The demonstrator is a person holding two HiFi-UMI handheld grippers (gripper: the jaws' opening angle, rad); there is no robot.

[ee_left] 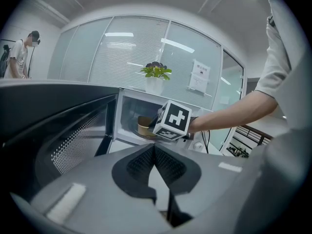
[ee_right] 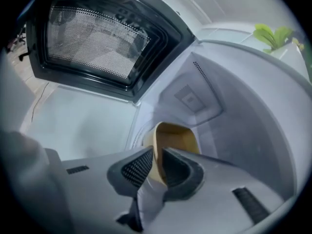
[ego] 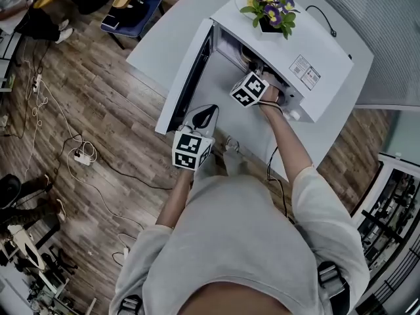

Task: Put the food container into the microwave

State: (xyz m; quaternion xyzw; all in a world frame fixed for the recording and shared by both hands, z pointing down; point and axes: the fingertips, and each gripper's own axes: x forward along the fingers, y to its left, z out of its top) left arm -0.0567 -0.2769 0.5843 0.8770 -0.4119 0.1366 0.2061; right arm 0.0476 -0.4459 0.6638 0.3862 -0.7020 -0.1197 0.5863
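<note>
Tan food container (ee_right: 176, 134): inside the microwave (ego: 319, 52), about the middle of the cavity, with its near wall pinched by the right-hand jaws.
Right gripper (ee_right: 157, 156): inside the cavity. Its jaws are nearly together, with only the container's thin wall between them, one pad inside the cup and one outside.
Left gripper (ee_left: 154, 149): outside, facing the opening, near the free edge of the door (ee_right: 92, 38). Its jaws are pressed together with nothing between them.
Step in hand: placing, by my reading (neither gripper view shows whether the base already rests on the cavity floor).
Next move: probably settle the container flat, part the jaws just enough to clear its wall, then back straight out along the line of entry. A sideways pull could tip so light a cup.
Edges: the cavity wall (ee_right: 243, 116) is close on the right and behind the container, and the roof is overhead. The door stands wide open to the left, its frame beside the way out.
Open room: the bare counter (ego: 172, 37) in front of the opening gives space for backing out. Left gripper looks well placed to push the door to afterwards.
On top: a potted plant (ego: 270, 12), clear of the work.
</note>
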